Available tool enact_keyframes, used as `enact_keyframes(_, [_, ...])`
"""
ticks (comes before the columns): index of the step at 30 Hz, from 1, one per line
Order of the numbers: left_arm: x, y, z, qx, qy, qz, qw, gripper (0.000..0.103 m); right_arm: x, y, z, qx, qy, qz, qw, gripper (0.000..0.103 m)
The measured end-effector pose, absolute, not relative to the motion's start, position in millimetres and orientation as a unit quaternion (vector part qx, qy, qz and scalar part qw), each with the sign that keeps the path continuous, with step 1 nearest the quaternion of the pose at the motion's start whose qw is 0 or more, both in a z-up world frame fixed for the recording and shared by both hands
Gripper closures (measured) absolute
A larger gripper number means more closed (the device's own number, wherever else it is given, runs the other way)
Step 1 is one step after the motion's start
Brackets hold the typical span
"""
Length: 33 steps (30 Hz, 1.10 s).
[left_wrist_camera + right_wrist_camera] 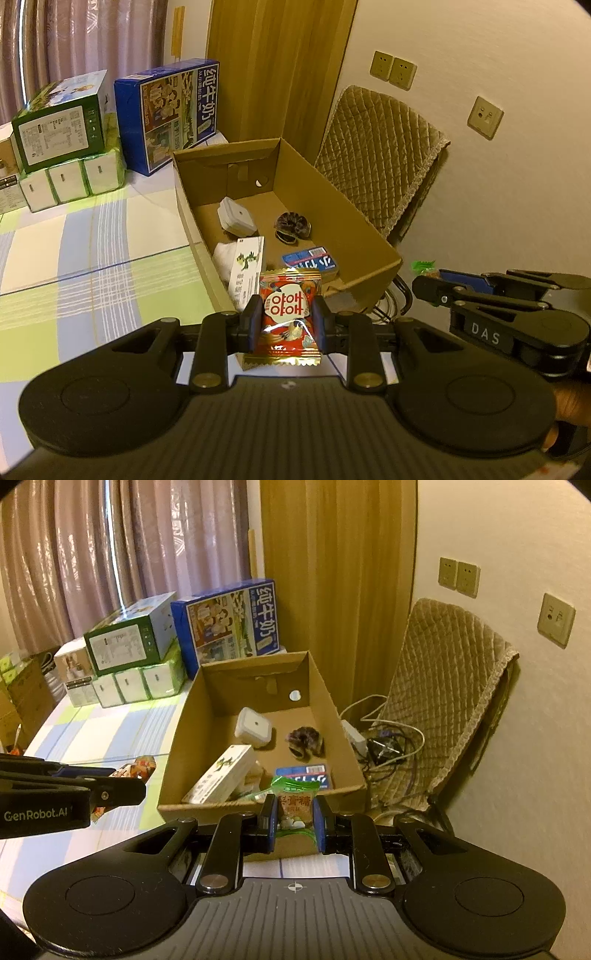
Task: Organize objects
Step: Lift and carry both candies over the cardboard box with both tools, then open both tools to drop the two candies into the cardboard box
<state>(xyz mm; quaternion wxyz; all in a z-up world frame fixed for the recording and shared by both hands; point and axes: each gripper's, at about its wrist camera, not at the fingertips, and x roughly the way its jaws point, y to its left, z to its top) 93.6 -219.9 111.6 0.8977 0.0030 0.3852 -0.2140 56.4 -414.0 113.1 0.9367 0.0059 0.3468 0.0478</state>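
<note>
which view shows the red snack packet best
The left wrist view: the red snack packet sits front-on, clamped in the left gripper, print legible. The right wrist view catches only an edge of it behind the left gripper's fingers.

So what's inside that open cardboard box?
The cardboard box holds a white square case, a dark scrunchie, a blue packet and a white carton with green print. Something pale lies mostly hidden under the carton.

The left gripper (287,323) was clamped on a red packet (289,317); the right gripper (294,821) pinched a green-topped packet (295,801), both level, side by side.
</note>
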Motion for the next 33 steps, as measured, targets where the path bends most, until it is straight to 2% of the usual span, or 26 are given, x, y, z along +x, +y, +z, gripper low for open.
enact_keyframes(33, [211,-237,109,-0.019,0.414,-0.186,0.891,0.079,166,-417,108,-0.022,0.371,0.097,0.923,0.086])
